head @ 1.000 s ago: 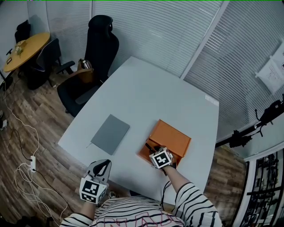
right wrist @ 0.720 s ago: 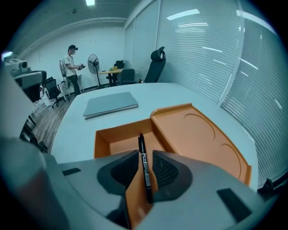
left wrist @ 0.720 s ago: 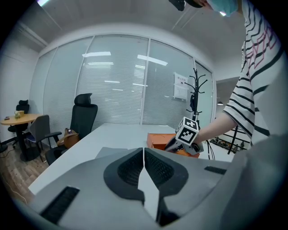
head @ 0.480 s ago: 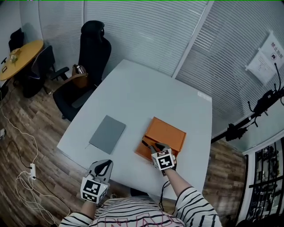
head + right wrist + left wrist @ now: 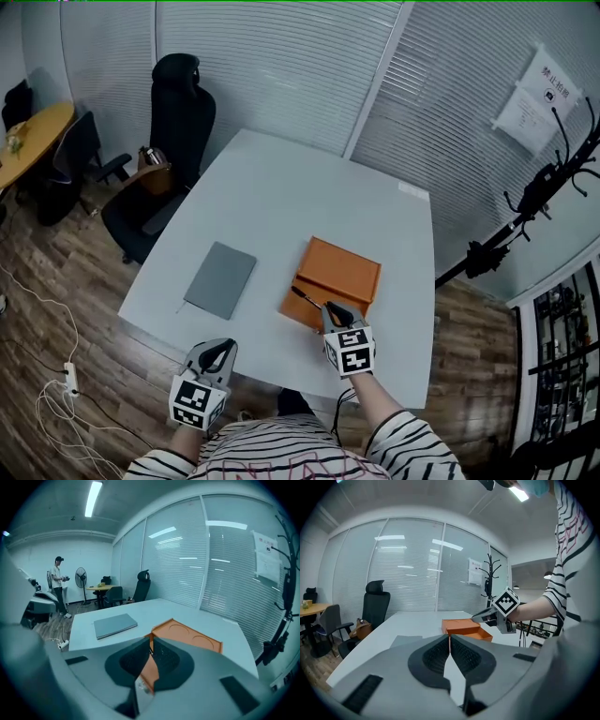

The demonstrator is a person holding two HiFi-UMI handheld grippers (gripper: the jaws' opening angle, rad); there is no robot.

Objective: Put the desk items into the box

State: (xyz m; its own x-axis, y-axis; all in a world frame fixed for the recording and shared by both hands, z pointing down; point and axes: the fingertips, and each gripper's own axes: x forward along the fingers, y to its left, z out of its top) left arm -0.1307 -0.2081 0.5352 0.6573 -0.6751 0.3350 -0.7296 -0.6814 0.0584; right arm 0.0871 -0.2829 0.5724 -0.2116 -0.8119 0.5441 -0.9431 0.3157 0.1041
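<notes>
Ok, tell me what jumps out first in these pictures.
The open orange box stands out near the front edge of the white table. The right gripper hangs over it, jaws shut on a thin dark pen. A gray notebook lies flat to the box's left, and the left gripper, jaws shut on nothing, is held off the table's front edge.

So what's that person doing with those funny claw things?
A person in a striped shirt holds a gripper in each hand and is packing desk things into the orange box. The right gripper is shut on a thin dark stick, probably a pen, right at the open box. The left gripper is shut and empty, off the near edge of the table. A grey notebook lies on the table beside the box.
</notes>
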